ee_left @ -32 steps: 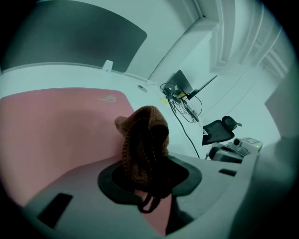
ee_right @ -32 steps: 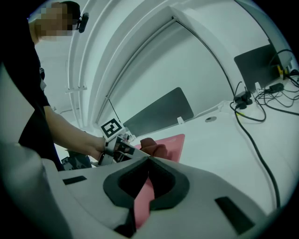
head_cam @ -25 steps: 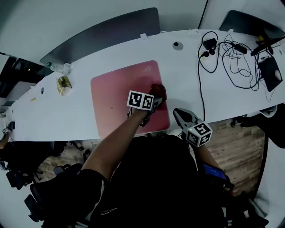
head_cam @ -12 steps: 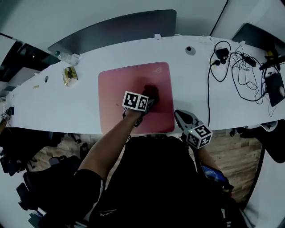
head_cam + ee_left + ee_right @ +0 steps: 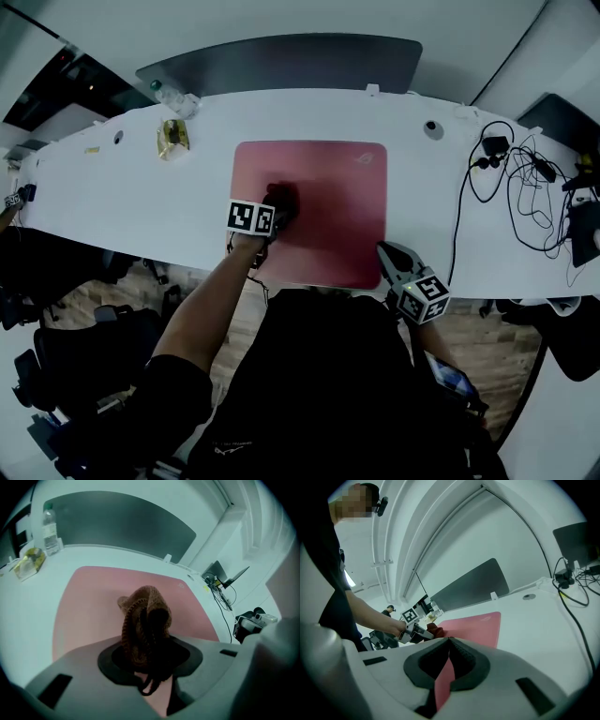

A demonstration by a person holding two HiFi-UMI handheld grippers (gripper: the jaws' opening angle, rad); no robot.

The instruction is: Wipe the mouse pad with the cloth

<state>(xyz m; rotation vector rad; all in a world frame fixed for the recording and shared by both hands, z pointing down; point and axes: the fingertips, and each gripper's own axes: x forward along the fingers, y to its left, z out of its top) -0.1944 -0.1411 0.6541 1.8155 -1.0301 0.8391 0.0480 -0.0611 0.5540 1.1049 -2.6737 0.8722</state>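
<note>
Cloth [image 5: 145, 620], brown and knitted, is sitting bunched between the jaws of the left gripper [image 5: 150, 654], which are closing on it so that its top is bulging out ahead of them and a dark strand is hanging below. In the head view this left gripper [image 5: 277, 206] is pressing the cloth [image 5: 282, 198] onto the pink mouse pad [image 5: 333, 192], which is spreading ahead of it and out to its right, with the pad's left edge close on its left. The right gripper [image 5: 392, 260] is hanging empty at the near edge of the white tabletop [image 5: 122, 202], just beside the pad's near right corner; its 2 jaws are meeting at the tips with nothing between them [image 5: 449, 640], and the mouse pad [image 5: 474, 622] is lying ahead of it. Black cables [image 5: 525, 192] are trailing well to the right of this gripper, and a yellow packet [image 5: 172, 137] is lying far ahead and left of the left gripper.
</note>
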